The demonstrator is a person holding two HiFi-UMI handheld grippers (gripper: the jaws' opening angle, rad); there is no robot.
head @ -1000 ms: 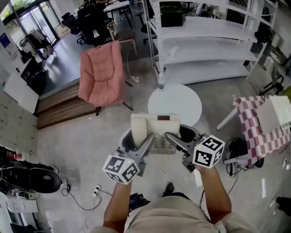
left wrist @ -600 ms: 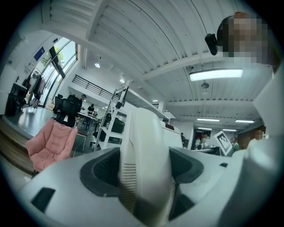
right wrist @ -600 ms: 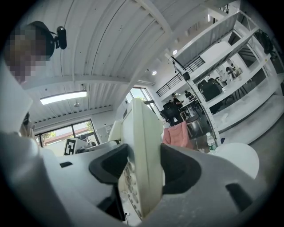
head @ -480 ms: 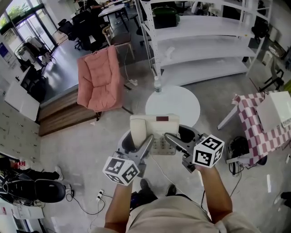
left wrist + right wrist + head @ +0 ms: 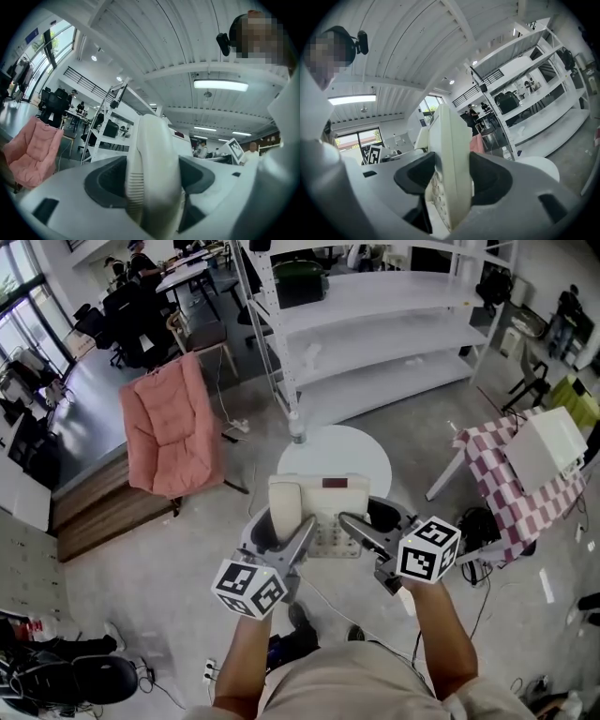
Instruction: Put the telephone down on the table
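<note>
A cream desk telephone [image 5: 319, 512] with its handset on the left side is held in the air between both grippers, above the floor. My left gripper [image 5: 281, 540] is shut on the handset end [image 5: 152, 180]. My right gripper [image 5: 361, 526] is shut on the keypad side of the telephone [image 5: 450, 183]. A small round white table [image 5: 352, 451] stands just beyond the telephone, partly hidden by it. A clear bottle [image 5: 297, 427] stands at the table's far left edge.
White metal shelving [image 5: 375, 324] rises behind the round table. A pink armchair [image 5: 173, 427] stands to the left beside a wooden platform [image 5: 103, 507]. A table with a checked cloth [image 5: 511, 479] and a white box is at the right. Cables lie on the floor.
The view has shifted: the round table, armchair and shelving sit further left and lower in the picture. The telephone stays gripped the same way between both grippers.
</note>
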